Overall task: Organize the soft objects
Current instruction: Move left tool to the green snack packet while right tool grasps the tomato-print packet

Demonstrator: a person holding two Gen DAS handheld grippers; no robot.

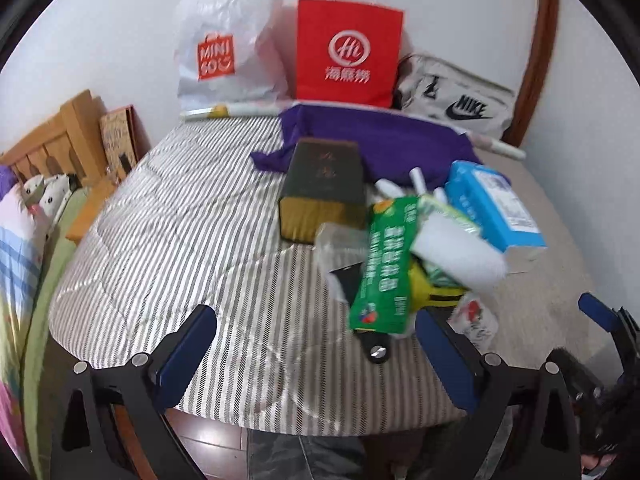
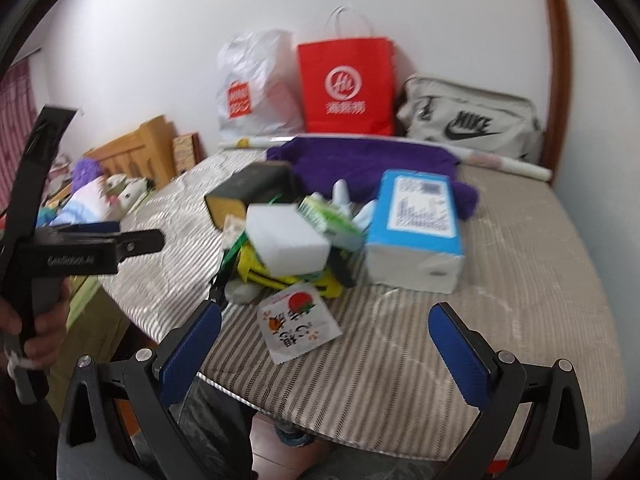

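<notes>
A pile of items lies on the striped mattress (image 1: 180, 240): a white sponge block (image 2: 286, 242), a green carton (image 1: 384, 264), a blue tissue pack (image 2: 416, 220), a dark box (image 1: 324, 188), a yellow pouch (image 2: 280, 276), a small snack packet (image 2: 298, 326) and a purple cloth (image 1: 372, 140) behind. My left gripper (image 1: 316, 344) is open and empty, just short of the pile's left front. My right gripper (image 2: 324, 344) is open and empty, with the snack packet between its fingers and a little ahead. The right gripper's blue fingertip shows in the left wrist view (image 1: 600, 312).
A white Miniso bag (image 1: 224, 48), a red paper bag (image 1: 348, 56) and a grey Nike bag (image 1: 456, 100) lean on the far wall, with rolled paper tubes (image 1: 224, 111) in front. A wooden headboard (image 1: 60, 132) and plush toys (image 1: 44, 196) lie left. The mattress's front edge is under both grippers.
</notes>
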